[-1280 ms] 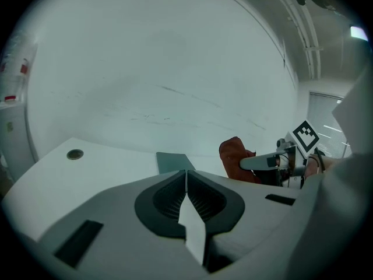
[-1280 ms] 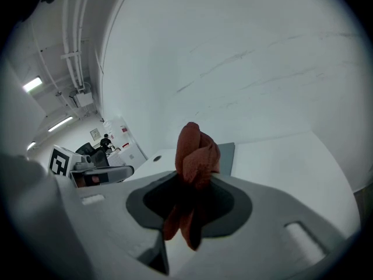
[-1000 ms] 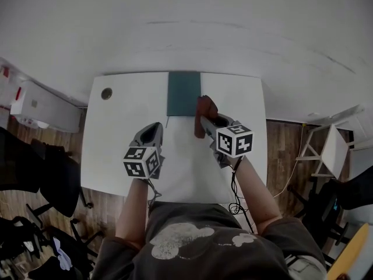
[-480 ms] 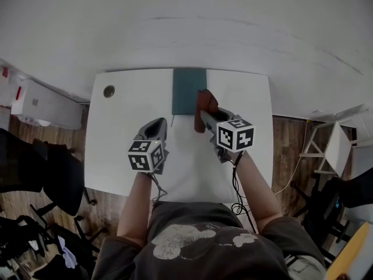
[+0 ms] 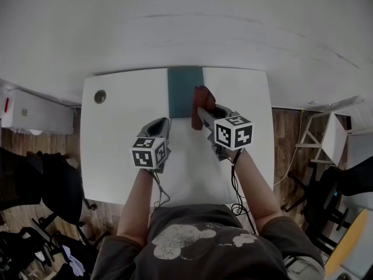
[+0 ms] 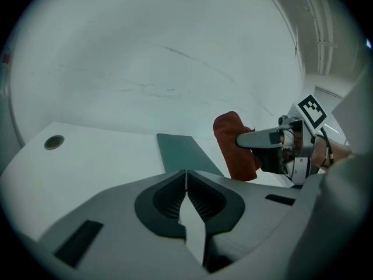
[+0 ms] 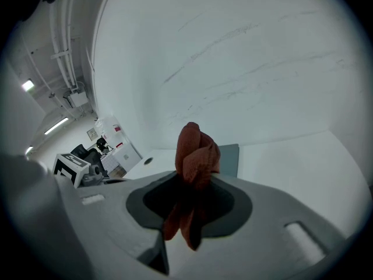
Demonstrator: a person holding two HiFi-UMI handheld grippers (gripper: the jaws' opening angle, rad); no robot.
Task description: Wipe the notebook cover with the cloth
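Fingers of my right gripper (image 5: 199,113) clench the cloth (image 5: 201,100) beside the notebook (image 5: 182,92) at the tabletop's (image 5: 116,139) far edge; my left gripper's (image 5: 159,124) meet, empty.

I see a rust-red cloth (image 7: 197,153) with a rough, woven nap, pinched in my right claw (image 7: 189,200), which is matt grey plastic. The notebook (image 5: 184,91) has a smooth, matt teal cover and lies on a smooth white worktop (image 5: 116,139). To the right of the notebook, the floor (image 5: 287,134) is brown wood planking.
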